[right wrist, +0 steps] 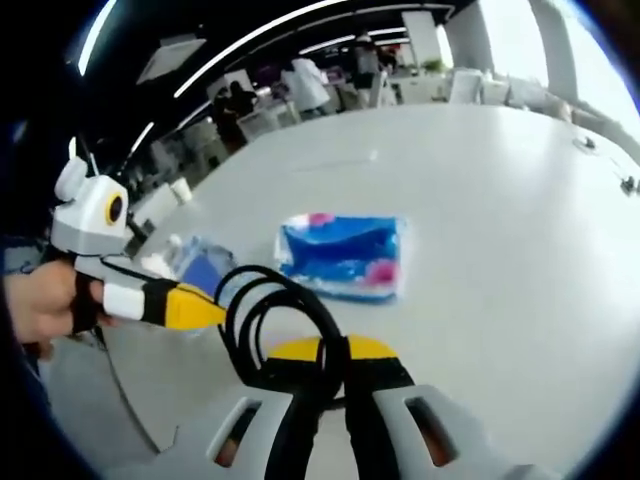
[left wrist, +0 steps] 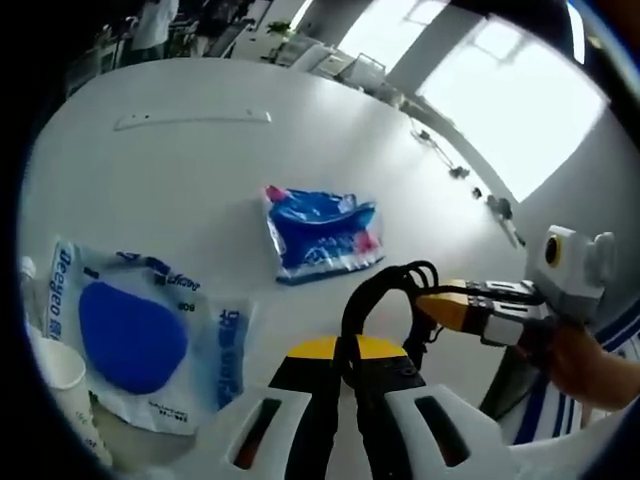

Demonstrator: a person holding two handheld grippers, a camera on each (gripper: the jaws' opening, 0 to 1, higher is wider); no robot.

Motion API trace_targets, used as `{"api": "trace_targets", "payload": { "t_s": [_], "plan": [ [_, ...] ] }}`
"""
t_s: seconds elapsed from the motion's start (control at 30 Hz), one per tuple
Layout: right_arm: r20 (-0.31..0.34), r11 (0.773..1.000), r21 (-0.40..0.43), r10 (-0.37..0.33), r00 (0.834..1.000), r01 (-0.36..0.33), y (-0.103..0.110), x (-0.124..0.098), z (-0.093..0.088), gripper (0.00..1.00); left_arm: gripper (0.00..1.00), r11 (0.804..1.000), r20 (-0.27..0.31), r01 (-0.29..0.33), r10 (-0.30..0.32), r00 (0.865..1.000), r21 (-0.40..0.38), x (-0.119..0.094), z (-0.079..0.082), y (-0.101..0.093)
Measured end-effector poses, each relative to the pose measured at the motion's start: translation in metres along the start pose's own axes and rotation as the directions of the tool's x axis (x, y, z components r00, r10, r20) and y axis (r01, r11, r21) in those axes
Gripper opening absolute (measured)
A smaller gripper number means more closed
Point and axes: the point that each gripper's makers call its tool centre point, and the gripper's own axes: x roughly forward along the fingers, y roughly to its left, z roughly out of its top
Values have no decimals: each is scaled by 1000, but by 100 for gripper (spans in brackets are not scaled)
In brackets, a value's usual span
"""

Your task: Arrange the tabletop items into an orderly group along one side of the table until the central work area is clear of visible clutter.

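Observation:
A black cable (left wrist: 385, 290) loops up from between my left gripper's (left wrist: 338, 350) yellow-tipped jaws, which stand shut on it. My right gripper (left wrist: 440, 303), held by a hand, comes in from the right, its tip at the same loop. In the right gripper view the black cable (right wrist: 265, 310) coils out of my right gripper (right wrist: 330, 350), shut on it, and the left gripper (right wrist: 205, 310) touches the coil from the left. Beyond lie a blue tissue pack (left wrist: 322, 232) (right wrist: 345, 255) and a white wipes packet with a blue oval (left wrist: 140, 335) (right wrist: 200, 265).
All of it rests on a large white table (left wrist: 200, 180) (right wrist: 500, 200). A paper cup (left wrist: 55, 370) stands beside the wipes packet at the left edge. A thin white strip (left wrist: 190, 119) lies far across the table. People stand by desks in the background (right wrist: 305, 80).

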Motion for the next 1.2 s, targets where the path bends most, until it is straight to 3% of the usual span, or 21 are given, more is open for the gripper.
{"api": "trace_targets", "payload": {
  "t_s": [0.5, 0.83, 0.93, 1.2],
  "plan": [
    [-61, 999, -28, 21, 998, -23, -7, 21, -12, 4, 0, 999, -18, -44, 43, 999, -24, 12, -4, 11],
    [-81, 998, -55, 32, 996, -37, -2, 32, -18, 4, 3, 998, -45, -64, 64, 997, 5, 16, -15, 20],
    [-93, 995, -94, 26, 995, -35, 1, 33, -21, 5, 3, 995, -69, -80, 84, 994, 54, 16, -19, 21],
    [-86, 992, -123, 31, 996, -42, 2, 35, -21, 5, 2, 994, -88, -95, 100, 991, 56, 18, -26, 26]
  ]
}}
